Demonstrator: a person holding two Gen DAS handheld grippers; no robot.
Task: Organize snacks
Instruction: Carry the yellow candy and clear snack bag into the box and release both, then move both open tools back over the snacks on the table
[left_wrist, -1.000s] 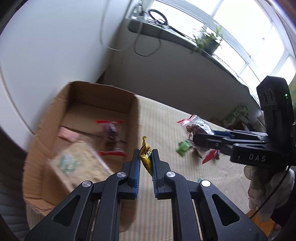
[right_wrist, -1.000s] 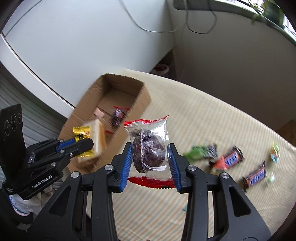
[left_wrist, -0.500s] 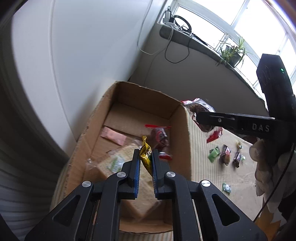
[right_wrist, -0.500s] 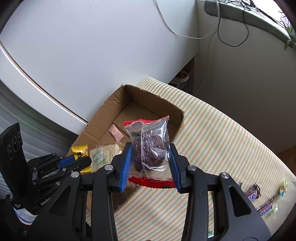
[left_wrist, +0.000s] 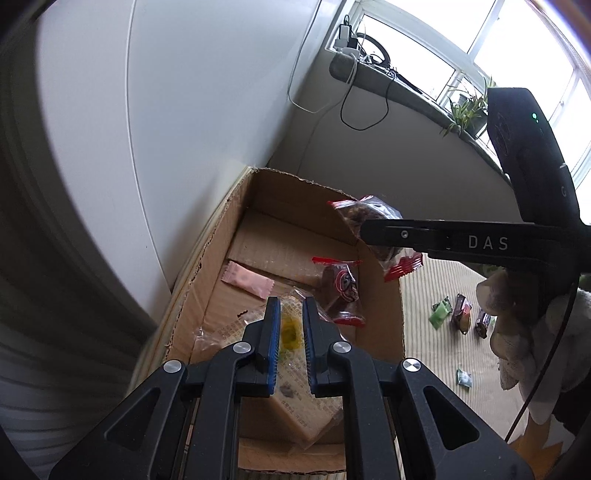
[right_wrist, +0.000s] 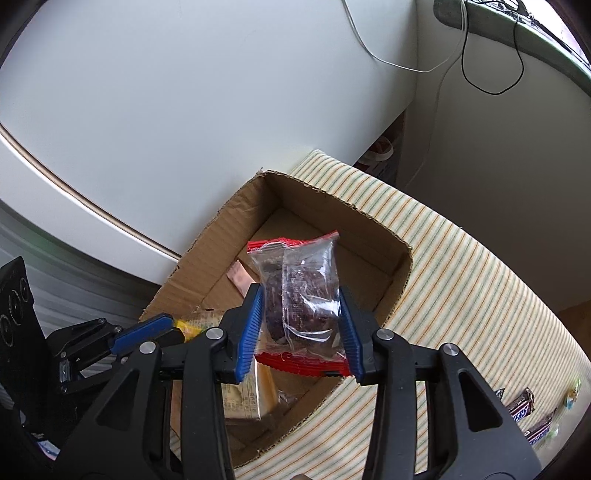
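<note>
A cardboard box (left_wrist: 380, 295) (right_wrist: 391, 291) stands on the striped cloth by the white wall. My left gripper (left_wrist: 289, 314) hangs over the box, its jaws slightly apart, with a gold candy (left_wrist: 290, 332) blurred just below them, out of the grip. It also shows in the right wrist view (right_wrist: 162, 325). My right gripper (right_wrist: 301, 317) is shut on a clear packet of dark dates with red ends (right_wrist: 299, 295) above the box. That packet shows in the left wrist view (left_wrist: 373, 218).
In the box lie a pink wafer packet (left_wrist: 247, 278), a red-ended date packet (left_wrist: 340, 288) and a wrapped sandwich cake (left_wrist: 295, 398). Loose candies (left_wrist: 458, 310) (right_wrist: 521, 406) lie on the cloth to the right. Cables hang from the windowsill (left_wrist: 406, 88).
Both grippers moved over the box. My left jaws opened and the gold candy dropped from them. The right gripper carried the date packet from beside the box to above it.
</note>
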